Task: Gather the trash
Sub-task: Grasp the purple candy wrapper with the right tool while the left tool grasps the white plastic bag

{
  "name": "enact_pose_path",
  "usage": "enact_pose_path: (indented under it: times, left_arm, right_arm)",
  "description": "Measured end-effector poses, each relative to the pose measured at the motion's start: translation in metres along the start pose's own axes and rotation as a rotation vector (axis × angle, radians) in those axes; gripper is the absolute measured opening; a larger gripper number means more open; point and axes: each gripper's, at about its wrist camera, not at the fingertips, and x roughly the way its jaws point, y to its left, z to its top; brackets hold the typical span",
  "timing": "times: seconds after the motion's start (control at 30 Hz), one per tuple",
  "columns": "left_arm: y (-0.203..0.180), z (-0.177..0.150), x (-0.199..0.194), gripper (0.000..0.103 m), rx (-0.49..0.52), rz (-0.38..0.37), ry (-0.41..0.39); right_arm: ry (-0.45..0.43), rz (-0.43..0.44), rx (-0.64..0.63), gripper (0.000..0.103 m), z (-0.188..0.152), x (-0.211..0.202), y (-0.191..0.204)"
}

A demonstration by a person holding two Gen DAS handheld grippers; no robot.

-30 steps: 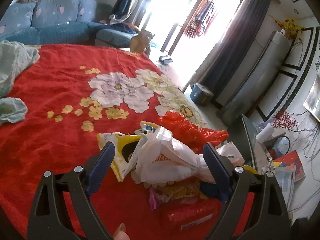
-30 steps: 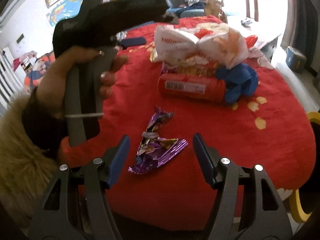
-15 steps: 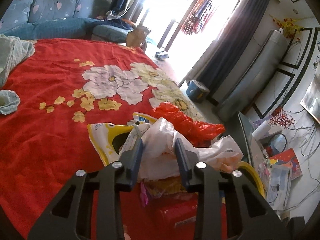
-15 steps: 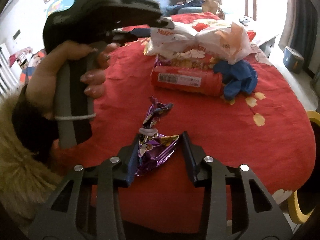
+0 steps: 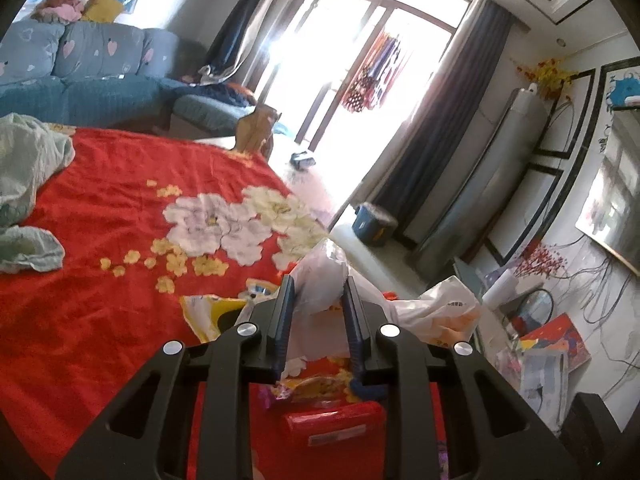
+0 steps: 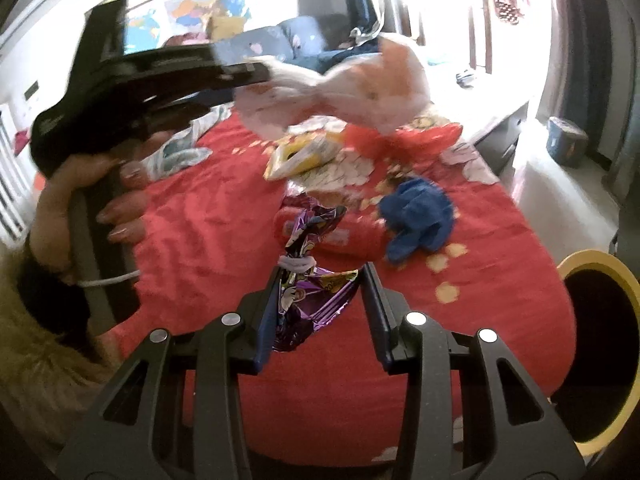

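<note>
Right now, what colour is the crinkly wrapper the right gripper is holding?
Shiny purple, with cartoon print. The wrapper shows best in the right wrist view, between the right gripper fingers.

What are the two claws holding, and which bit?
The left claw pinches the white plastic bag at its bunched middle. The right claw grips the purple wrapper at its lower end.

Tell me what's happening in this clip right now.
A person is collecting trash off a red flowered tablecloth. The left gripper is shut on a crumpled white plastic bag, lifted clear of the table. The right gripper is shut on a purple foil snack wrapper. A yellow-rimmed bin stands alongside.
</note>
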Motion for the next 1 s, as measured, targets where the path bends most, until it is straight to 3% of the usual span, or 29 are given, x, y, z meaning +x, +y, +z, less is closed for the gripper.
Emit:
enact_pose_path:
  times: [0.63,1.0]
  left_arm:
    - [-0.042,0.000,-0.016,0.022,0.058,-0.098,-0.004]
    - [-0.077,-0.017,-0.005,0.022,0.140,-0.148,0.049]
  right_arm:
    - [-0.112,-0.201,0.173,0.032,0.003,-0.044,-0.089]
    - [-0.193,-0.322,0.310,0.032,-0.003,-0.073,-0.143]
